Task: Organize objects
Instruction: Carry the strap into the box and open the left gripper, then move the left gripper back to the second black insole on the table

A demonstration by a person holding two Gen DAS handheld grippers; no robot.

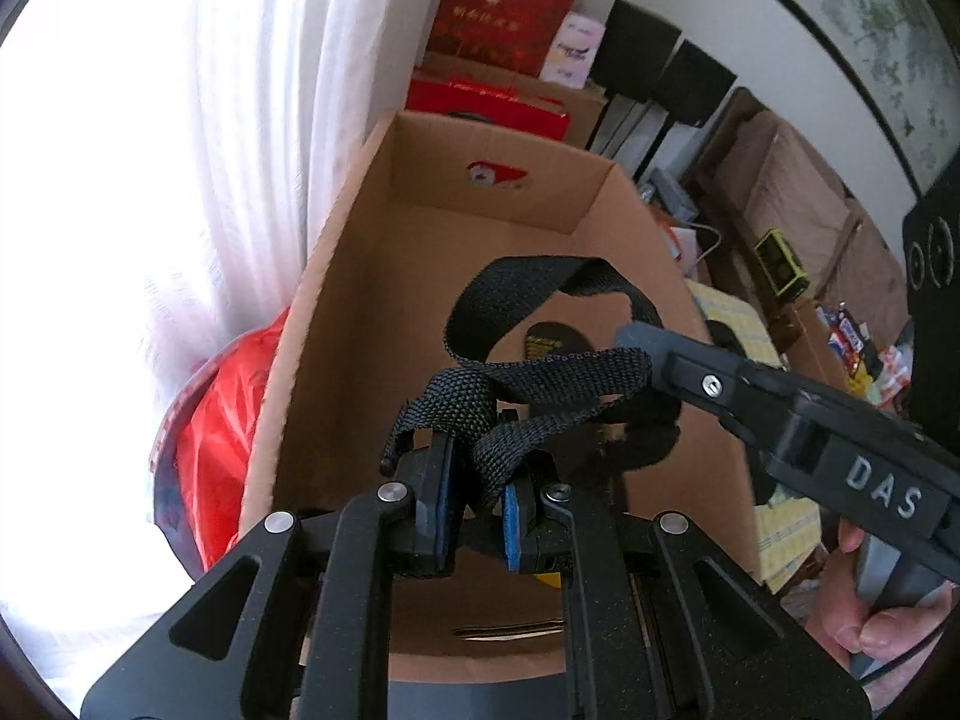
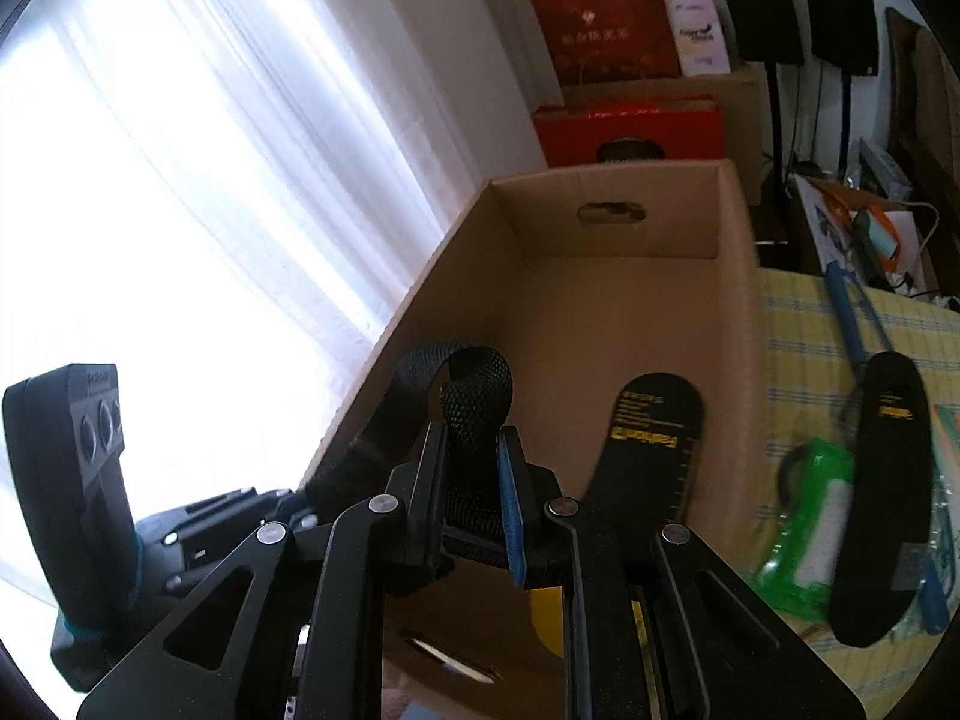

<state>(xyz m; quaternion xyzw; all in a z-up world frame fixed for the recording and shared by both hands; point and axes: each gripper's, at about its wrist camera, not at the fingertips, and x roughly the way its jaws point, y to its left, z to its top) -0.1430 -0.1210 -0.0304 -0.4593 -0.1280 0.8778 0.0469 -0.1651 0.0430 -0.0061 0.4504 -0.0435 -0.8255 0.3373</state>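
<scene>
Hanging over an open cardboard box (image 1: 420, 312), a black webbing strap (image 1: 540, 372) is stretched between two tools. Left hand-held gripper (image 1: 477, 498): jaws nearly closed, blue pads pinching one end of the strap. Right hand-held gripper (image 2: 471, 474): jaws likewise nearly closed, clamped on a folded bunch of the same strap (image 2: 474, 402). In the left wrist view the right tool enters from the right, a person's hand (image 1: 870, 612) wrapped round its grip. Strap loops up and sags between the two grips, above the box interior.

Inside the box, a black shoe insole (image 2: 651, 444) with yellow print lies flat on the bottom. A second black insole (image 2: 882, 492) lies outside, on the counter's yellow checked cloth (image 2: 798, 330), just beside a green transparent packet (image 2: 804, 528). A blue strip-like item (image 2: 846, 312) lies farther back on the cloth; cannot tell what it is.

White curtain (image 2: 210, 180) left of the box. Red gift bags (image 2: 606, 24) and cartons stacked behind it.
</scene>
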